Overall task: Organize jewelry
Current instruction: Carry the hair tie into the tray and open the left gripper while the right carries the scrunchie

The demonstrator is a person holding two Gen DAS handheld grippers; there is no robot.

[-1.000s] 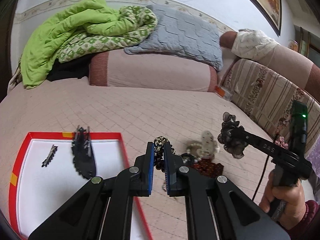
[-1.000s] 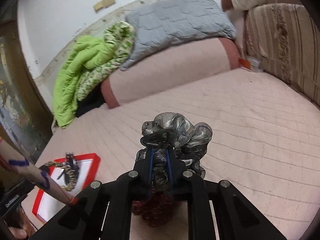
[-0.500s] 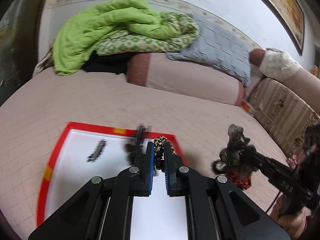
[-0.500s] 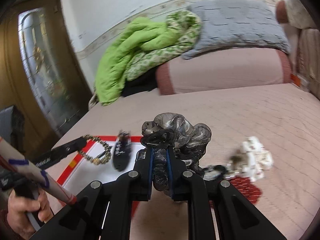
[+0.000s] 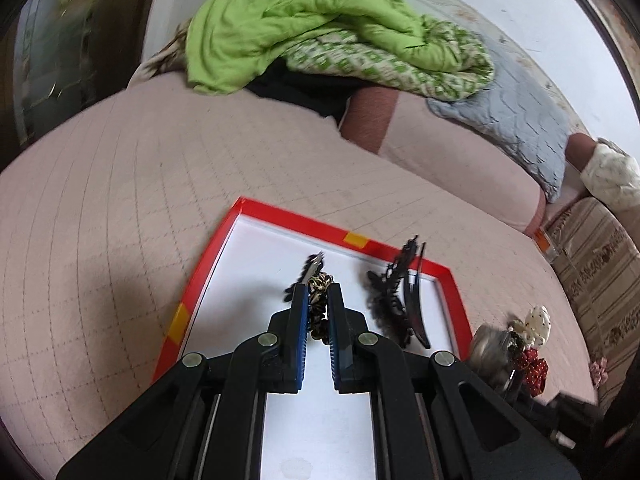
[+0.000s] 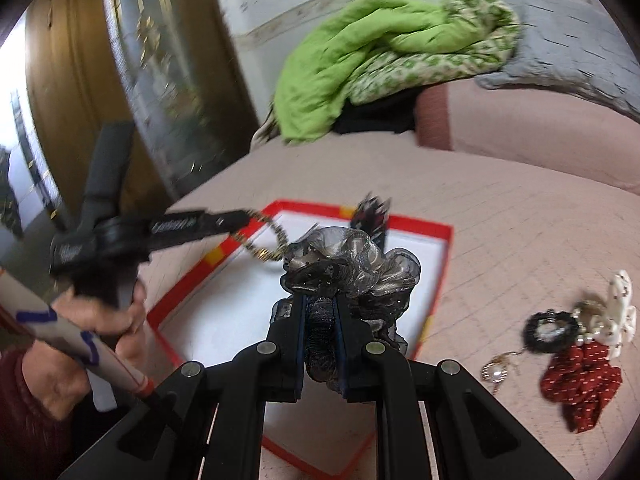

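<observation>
On a pink quilted bed cover lies a red-rimmed white tray, with a green blanket and grey pillow heaped against the pale wall behind and a dark wooden door to one side. Above the tray, the left gripper pinches a gold-and-black chain bracelet, while the right gripper pinches a grey sheer scrunchie. Two black hair clips already lie in the tray. A red dotted scrunchie, a white one and a small watch sit on the cover nearby, blurred. The bracelet's lower part hides between the fingers.
</observation>
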